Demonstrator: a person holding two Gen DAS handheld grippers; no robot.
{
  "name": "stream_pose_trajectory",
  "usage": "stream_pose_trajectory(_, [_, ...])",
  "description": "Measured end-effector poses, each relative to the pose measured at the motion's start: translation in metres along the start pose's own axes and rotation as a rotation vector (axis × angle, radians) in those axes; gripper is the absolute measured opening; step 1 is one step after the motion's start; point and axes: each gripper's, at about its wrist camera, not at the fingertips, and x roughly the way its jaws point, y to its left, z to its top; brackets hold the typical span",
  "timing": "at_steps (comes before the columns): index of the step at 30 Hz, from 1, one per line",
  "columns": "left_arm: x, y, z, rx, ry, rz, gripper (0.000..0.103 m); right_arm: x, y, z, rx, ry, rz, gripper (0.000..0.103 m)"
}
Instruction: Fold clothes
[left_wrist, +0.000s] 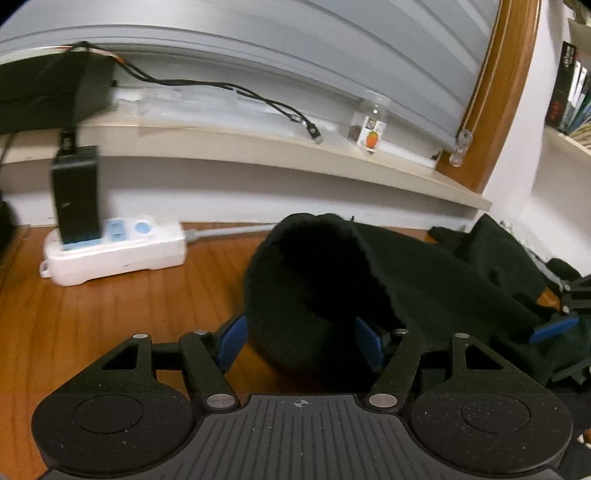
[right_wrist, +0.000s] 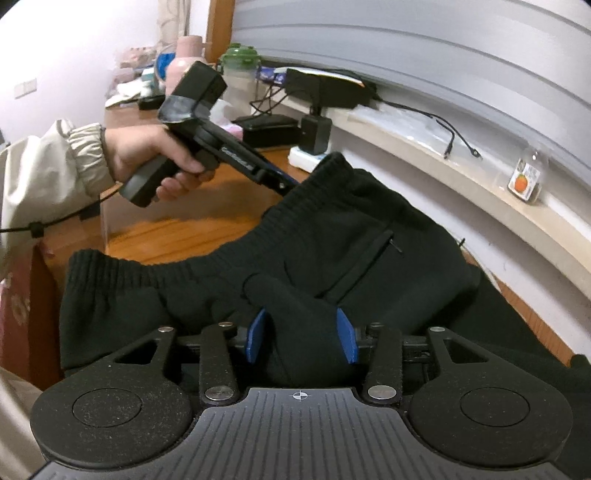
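Far left on the wooden desk (left_wrist: 110, 314) there's a white power strip (left_wrist: 114, 247) with a black charger plugged in, well clear of the action. Moving right, the left claw (left_wrist: 301, 341) has its blue pads spread wide with a raised hump of the black sweatpants (right_wrist: 332, 236) sitting between them, so I'd call it open around the cloth, not pinching yet. The pants stretch away to the right along the windowsill wall, waistband (right_wrist: 207, 258) toward the left end. Further right, the right claw (right_wrist: 301, 338) also has a bunch of fabric between its pads (looks like it's gripping, though the pads aren't close together, so I can't tell for sure). The long axis runs left-right, each claw near one part, so the fold probably goes along that line.
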Motion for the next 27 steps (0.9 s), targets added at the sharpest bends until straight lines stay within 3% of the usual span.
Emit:
stream_pose_trajectory(1, [0.006,0.0,0.002,-0.01,0.01,0.015,0.062,-0.001,-0.001,0.0,0.003,-0.003,-0.001,0.044])
stream_pose_trajectory(2, [0.012,0.0,0.004,-0.02,0.021,0.031,0.046,-0.002,0.0,0.0,0.004,-0.005,-0.002,0.044])
stream_pose_trajectory(3, [0.017,0.0,0.006,-0.02,0.023,0.036,0.037,-0.003,0.0,0.0,0.006,-0.008,-0.002,0.044])
stream_pose_trajectory(4, [0.02,-0.003,0.007,-0.006,0.015,0.043,0.011,-0.005,0.0,-0.001,0.006,-0.01,-0.002,0.044])
stream_pose_trajectory(5, [0.022,-0.006,0.009,0.014,0.004,0.052,0.001,-0.005,0.0,-0.001,0.006,-0.011,-0.002,0.044])
stream_pose_trajectory(8, [0.021,-0.02,0.02,0.068,-0.075,0.096,0.0,-0.006,0.0,-0.003,0.01,-0.012,0.001,0.043])
stream_pose_trajectory(11, [-0.004,-0.034,0.05,0.056,-0.27,0.169,0.0,-0.007,-0.001,-0.007,0.03,-0.019,0.022,0.043])
stream_pose_trajectory(12, [-0.009,-0.037,0.06,0.05,-0.297,0.169,0.0,-0.007,-0.002,-0.008,0.037,-0.024,0.033,0.043])
stream_pose_trajectory(14, [-0.015,-0.041,0.078,0.042,-0.315,0.138,0.0,-0.008,0.0,-0.009,0.037,-0.028,0.043,0.043])
stream_pose_trajectory(16, [-0.015,-0.048,0.086,0.071,-0.308,0.153,0.0,-0.008,0.003,-0.009,0.025,-0.03,0.036,0.043])
stream_pose_trajectory(20, [-0.007,-0.049,0.072,0.07,-0.231,0.135,0.003,-0.01,0.0,-0.013,0.035,-0.04,0.038,0.043])
stream_pose_trajectory(21, [-0.005,-0.048,0.066,0.067,-0.212,0.136,0.006,-0.012,-0.003,-0.014,0.041,-0.041,0.037,0.043])
stream_pose_trajectory(23, [0.0,-0.052,0.058,0.063,-0.18,0.134,0.034,-0.018,-0.011,-0.018,0.058,-0.05,0.029,0.046])
stream_pose_trajectory(25, [0.006,-0.057,0.053,0.071,-0.149,0.131,0.05,-0.026,-0.02,-0.023,0.08,-0.063,0.02,0.05])
stream_pose_trajectory(27, [0.014,-0.062,0.05,0.084,-0.117,0.127,0.055,-0.04,-0.034,-0.032,0.11,-0.077,-0.005,0.055])
